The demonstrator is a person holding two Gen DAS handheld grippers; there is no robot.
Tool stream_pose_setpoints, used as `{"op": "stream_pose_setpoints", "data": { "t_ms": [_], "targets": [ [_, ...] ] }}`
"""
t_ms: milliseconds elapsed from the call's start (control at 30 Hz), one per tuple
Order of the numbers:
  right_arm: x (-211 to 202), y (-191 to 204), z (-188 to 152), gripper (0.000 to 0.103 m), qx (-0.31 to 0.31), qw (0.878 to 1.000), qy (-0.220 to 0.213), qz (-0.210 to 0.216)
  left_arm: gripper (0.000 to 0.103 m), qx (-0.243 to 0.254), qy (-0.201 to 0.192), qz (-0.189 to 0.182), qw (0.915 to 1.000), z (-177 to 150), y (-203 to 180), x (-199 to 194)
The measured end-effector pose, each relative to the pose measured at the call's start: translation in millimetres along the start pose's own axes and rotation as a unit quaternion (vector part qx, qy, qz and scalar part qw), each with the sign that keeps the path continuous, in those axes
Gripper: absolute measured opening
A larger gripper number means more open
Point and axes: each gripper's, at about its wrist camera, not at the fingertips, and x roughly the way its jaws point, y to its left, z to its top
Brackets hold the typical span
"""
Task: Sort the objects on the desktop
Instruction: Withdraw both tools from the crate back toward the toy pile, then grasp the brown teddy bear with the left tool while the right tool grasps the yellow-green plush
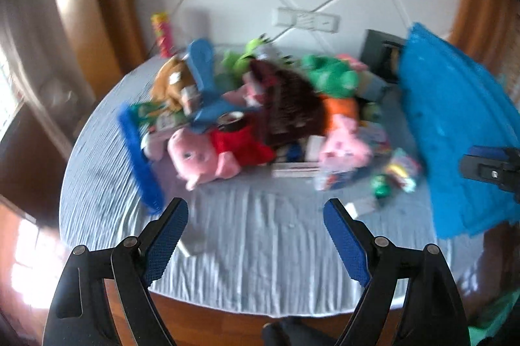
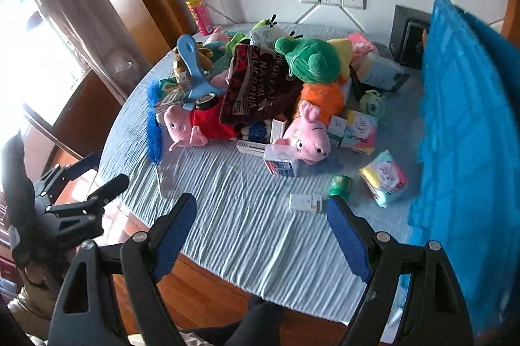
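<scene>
A pile of toys and boxes lies on the round table with a striped blue-grey cloth [image 2: 247, 216]. It holds a pink pig plush in red [image 2: 191, 125], a second pink pig in orange [image 2: 308, 134], a green frog plush [image 2: 312, 60], a dark red printed cloth [image 2: 253, 86], a blue brush [image 2: 195, 70] and several small boxes. A small white box [image 2: 305, 203] and a green can [image 2: 339, 185] lie nearest. My right gripper [image 2: 261, 206] is open and empty above the near cloth. My left gripper [image 1: 255, 209] is open and empty; its view is blurred.
A large blue basket [image 2: 468, 125] stands at the table's right edge. A pastel tissue pack [image 2: 385, 178] lies beside it. A black box [image 2: 408, 40] and a pink can [image 2: 200, 13] stand at the back by the wall. A window is on the left.
</scene>
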Motion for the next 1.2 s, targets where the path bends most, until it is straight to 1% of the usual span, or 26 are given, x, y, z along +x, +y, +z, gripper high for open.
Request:
{"op": "stream_pose_setpoints", "data": {
  "t_ms": [133,233,333,433,533,667,800,867,933,967,1067,1200],
  "targets": [
    [37,-23,17,0.082,0.010,1.000,0.015,0.005,0.086,-0.015,0.013,0.020,0.9996,9,22,31],
    [67,-43,27,0.082,0.029,0.999,0.029,0.018,0.086,-0.034,0.035,0.041,0.9980,8,39,58],
    [97,-60,34,0.082,0.048,0.998,0.041,0.014,0.086,-0.051,0.058,0.053,0.9956,6,56,86],
    [123,-67,36,0.082,0.067,0.995,0.063,0.024,0.086,-0.056,0.073,0.057,0.9941,8,68,108],
    [141,-68,42,0.082,0.074,0.994,0.075,0.023,0.086,-0.042,0.074,0.049,0.9951,19,73,124],
    [148,-68,48,0.082,0.093,0.993,0.071,0.012,0.086,-0.030,0.083,0.031,0.9956,36,84,149],
    [158,-69,54,0.082,0.123,0.990,0.068,-0.015,0.086,-0.018,0.092,0.019,0.9955,51,96,171],
    [161,-68,60,0.083,0.130,0.989,0.062,-0.029,0.086,-0.008,0.088,0.003,0.9961,62,97,177],
    [164,-65,69,0.082,0.133,0.989,0.053,-0.043,0.086,0.000,0.084,-0.004,0.9965,73,98,180],
    [165,-63,73,0.082,0.135,0.989,0.050,-0.043,0.086,0.000,0.081,-0.006,0.9967,80,102,181],
    [166,-62,99,0.082,0.143,0.988,0.042,-0.048,0.086,-0.007,0.070,-0.005,0.9975,99,118,180],
    [168,-65,139,0.083,0.155,0.986,0.034,-0.055,0.086,-0.017,0.052,0.014,0.9984,130,144,179]
  ]
}}
